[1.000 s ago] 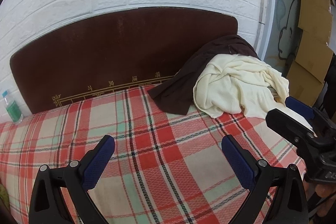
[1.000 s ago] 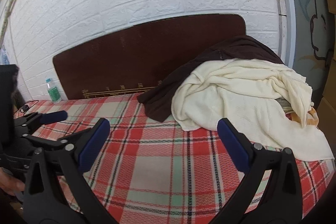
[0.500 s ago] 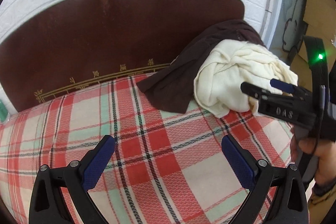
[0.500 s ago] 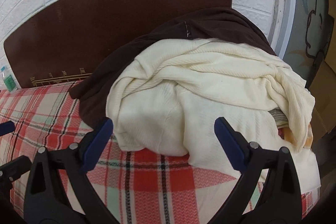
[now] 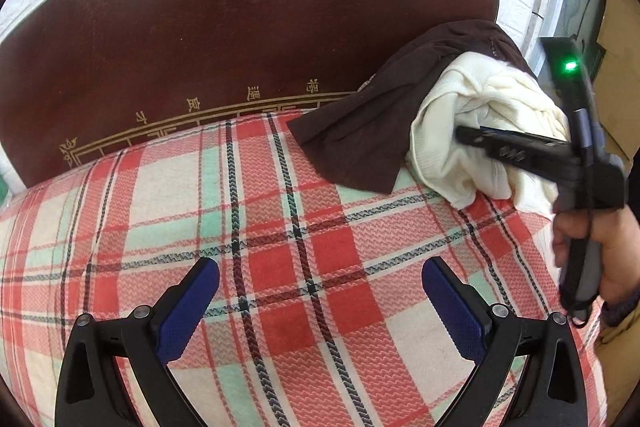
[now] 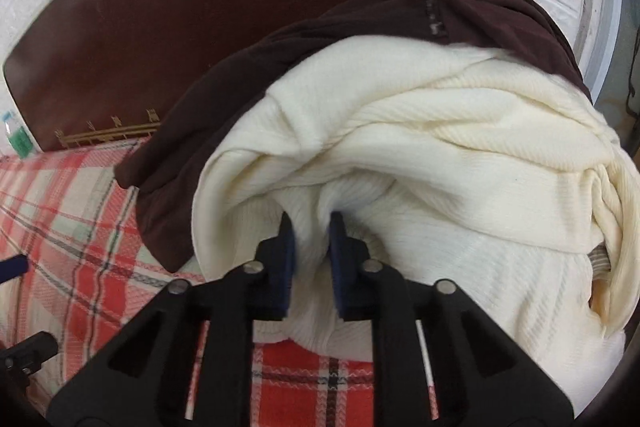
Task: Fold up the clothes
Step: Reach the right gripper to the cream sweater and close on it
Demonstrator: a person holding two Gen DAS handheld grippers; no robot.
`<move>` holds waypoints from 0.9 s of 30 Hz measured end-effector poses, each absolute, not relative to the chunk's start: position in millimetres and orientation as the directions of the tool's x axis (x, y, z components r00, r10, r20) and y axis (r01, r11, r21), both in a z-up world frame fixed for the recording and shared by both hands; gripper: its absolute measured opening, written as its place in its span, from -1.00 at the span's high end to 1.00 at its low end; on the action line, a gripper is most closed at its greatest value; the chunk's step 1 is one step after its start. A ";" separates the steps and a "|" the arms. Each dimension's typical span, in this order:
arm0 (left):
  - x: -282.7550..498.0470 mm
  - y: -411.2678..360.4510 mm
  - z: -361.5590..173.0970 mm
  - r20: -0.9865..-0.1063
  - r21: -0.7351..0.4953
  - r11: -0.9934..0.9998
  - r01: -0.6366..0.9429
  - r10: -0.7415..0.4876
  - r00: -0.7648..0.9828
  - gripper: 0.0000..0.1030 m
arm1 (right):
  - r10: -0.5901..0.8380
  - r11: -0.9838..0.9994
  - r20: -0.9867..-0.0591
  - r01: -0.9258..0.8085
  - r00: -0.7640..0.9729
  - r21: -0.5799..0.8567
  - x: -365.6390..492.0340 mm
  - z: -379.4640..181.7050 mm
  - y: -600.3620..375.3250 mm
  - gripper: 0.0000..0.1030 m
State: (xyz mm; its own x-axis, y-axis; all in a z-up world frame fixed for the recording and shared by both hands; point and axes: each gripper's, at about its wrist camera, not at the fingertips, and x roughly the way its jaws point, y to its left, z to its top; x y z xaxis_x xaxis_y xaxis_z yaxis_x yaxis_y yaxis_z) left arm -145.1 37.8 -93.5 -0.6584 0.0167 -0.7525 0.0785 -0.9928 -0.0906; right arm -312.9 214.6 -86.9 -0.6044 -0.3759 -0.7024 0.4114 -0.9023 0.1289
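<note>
Right now the cream knit sweater (image 6: 420, 155) lies bunched at the far right of the plaid bedspread (image 5: 280, 247), piled on a dark brown garment (image 6: 460, 11) that leans against the brown headboard (image 5: 240, 27). It sits directly ahead of the right gripper (image 6: 311, 227), whose jaws have just been closing and now stand nearly together, with a ridge of the cream knit pinched between the blue pads (image 6: 286, 247) at the front of the heap. From the left wrist view, a hand (image 5: 592, 251) holds that tool pushed into the sweater's near side. The left gripper (image 5: 320, 279) hovers over bare plaid well to the left of the clothes, jaws spread wide and holding nothing.
</note>
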 end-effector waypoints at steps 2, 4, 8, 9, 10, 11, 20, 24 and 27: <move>-143.9 37.1 -93.7 -0.750 -0.102 -0.992 0.071 0.030 -0.661 -0.99 | -0.436 -0.886 -0.671 0.418 -0.600 0.202 -303.9 -72.2 234.8 0.82; -141.5 38.3 -92.6 -0.743 -0.108 -0.992 0.063 0.039 -0.668 -0.99 | -0.495 -0.863 -0.623 0.427 -0.606 0.270 -290.4 -54.5 256.0 0.82; -136.2 39.3 -87.3 -0.727 -0.124 -0.992 0.033 0.068 -0.683 -0.99 | -0.600 -0.800 -0.519 0.450 -0.609 0.397 -260.4 -26.9 292.9 0.82; -135.0 40.2 -86.0 -0.723 -0.128 -0.991 0.024 0.077 -0.686 -0.99 | -0.621 -0.783 -0.499 0.459 -0.604 0.419 -252.8 -22.5 298.7 0.82; -133.9 41.4 -84.6 -0.719 -0.132 -0.991 0.015 0.086 -0.689 -0.99 | -0.650 -0.759 -0.477 0.476 -0.592 0.444 -246.0 -18.3 302.5 0.82; -133.1 43.0 -83.6 -0.716 -0.134 -0.991 0.005 0.093 -0.692 -0.99 | -0.672 -0.740 -0.460 0.492 -0.581 0.459 -239.4 -14.7 305.9 0.82; -131.1 59.9 -88.6 -0.713 -0.140 -0.989 -0.049 0.135 -0.688 -0.99 | -0.464 -0.882 -0.622 0.391 -0.631 0.261 -247.3 -42.2 276.5 0.79; -133.7 60.2 -94.4 -0.724 -0.137 -0.990 -0.039 0.127 -0.678 -0.99 | -0.470 -0.878 -0.661 0.381 -0.585 0.288 -276.1 -64.8 254.4 0.79; -134.1 56.6 -96.1 -0.728 -0.139 -0.990 -0.031 0.123 -0.675 -0.99 | -0.482 -0.876 -0.629 0.344 -0.610 0.338 -285.6 -70.8 247.9 0.61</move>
State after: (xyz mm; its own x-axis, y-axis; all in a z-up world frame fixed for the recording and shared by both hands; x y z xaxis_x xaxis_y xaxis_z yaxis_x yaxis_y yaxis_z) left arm -134.1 56.6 -96.1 -0.6749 0.1231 -0.7275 -0.0309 -0.9898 -0.1389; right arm -285.6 247.9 -70.8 -0.6099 -0.4823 -0.6288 0.3442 -0.8760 0.3380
